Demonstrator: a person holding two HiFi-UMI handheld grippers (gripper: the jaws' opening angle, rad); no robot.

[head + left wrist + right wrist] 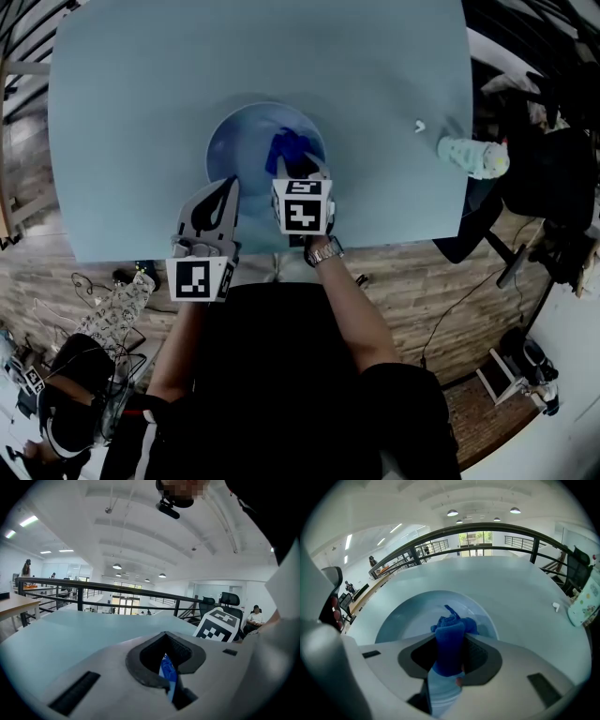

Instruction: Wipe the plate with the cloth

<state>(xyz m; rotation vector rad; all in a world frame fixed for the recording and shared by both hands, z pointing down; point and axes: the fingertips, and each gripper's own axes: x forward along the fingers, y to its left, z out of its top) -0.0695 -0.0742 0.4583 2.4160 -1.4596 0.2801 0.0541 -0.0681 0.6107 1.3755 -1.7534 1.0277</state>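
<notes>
The round blue plate (239, 145) lies flat on the pale worktop (141, 112), at its near edge, and holds only the free end of the blue cloth (451, 620). The right hand-held gripper (300, 171) pinches the cloth, which is bunched into a roll. Its long axis runs along the jaws, pointing away from the person toward the plate's middle. The left hand-held gripper (168, 670) is closed on a thin blue edge, seemingly the plate's near-left rim

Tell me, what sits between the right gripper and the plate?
The cloth, clamped in the right gripper, reaches out over the plate; the right gripper view shows it.
</notes>
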